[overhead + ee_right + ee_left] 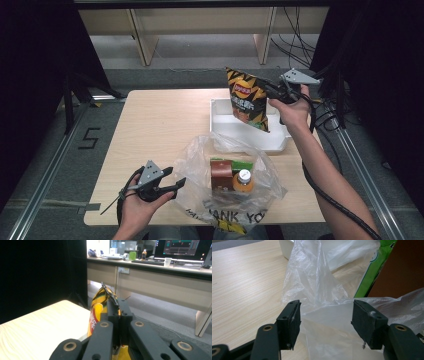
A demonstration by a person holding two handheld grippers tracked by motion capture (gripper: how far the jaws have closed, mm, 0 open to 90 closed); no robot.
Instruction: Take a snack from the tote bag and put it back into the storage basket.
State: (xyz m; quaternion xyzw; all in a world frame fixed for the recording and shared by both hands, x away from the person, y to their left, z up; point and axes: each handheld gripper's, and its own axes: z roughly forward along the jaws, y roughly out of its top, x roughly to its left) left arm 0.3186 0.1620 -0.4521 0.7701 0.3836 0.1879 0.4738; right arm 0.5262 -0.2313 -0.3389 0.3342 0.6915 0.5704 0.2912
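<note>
Unpacking is the step in hand, as I am judging it: goods are coming out of a clear plastic bag (227, 180) and going into a white tray (220, 127).

Nearest the person, the left tongs (176, 182) are hovering at the bag's left edge with their jaws standing apart; in the left gripper view the crinkled film is lying between and just beyond the pads (291, 322), and I am not seeing them press on it. Inside the bag, just to the right of these tongs, a brown box (220, 175), a green packet (239, 164) behind it and an orange-capped bottle (243, 181) are waiting.

Farther off, across the worktop (155, 125), the right tongs (270, 90) are clamped together on the upper edge of a yellow-and-black chip bag (246, 100). The bag is hanging below and to the left of them, its lower end dangling over the tray and seemingly just short of the tray floor; whether it is touching I cannot tell.

Next, I am expecting the right tongs to be lowering the chip bag until it is resting in the tray, then parting to let it go. The pack is light and floppy, so it is likely to tip over as it lands. The left tongs may then need to pinch the film to steady the opening.
</note>
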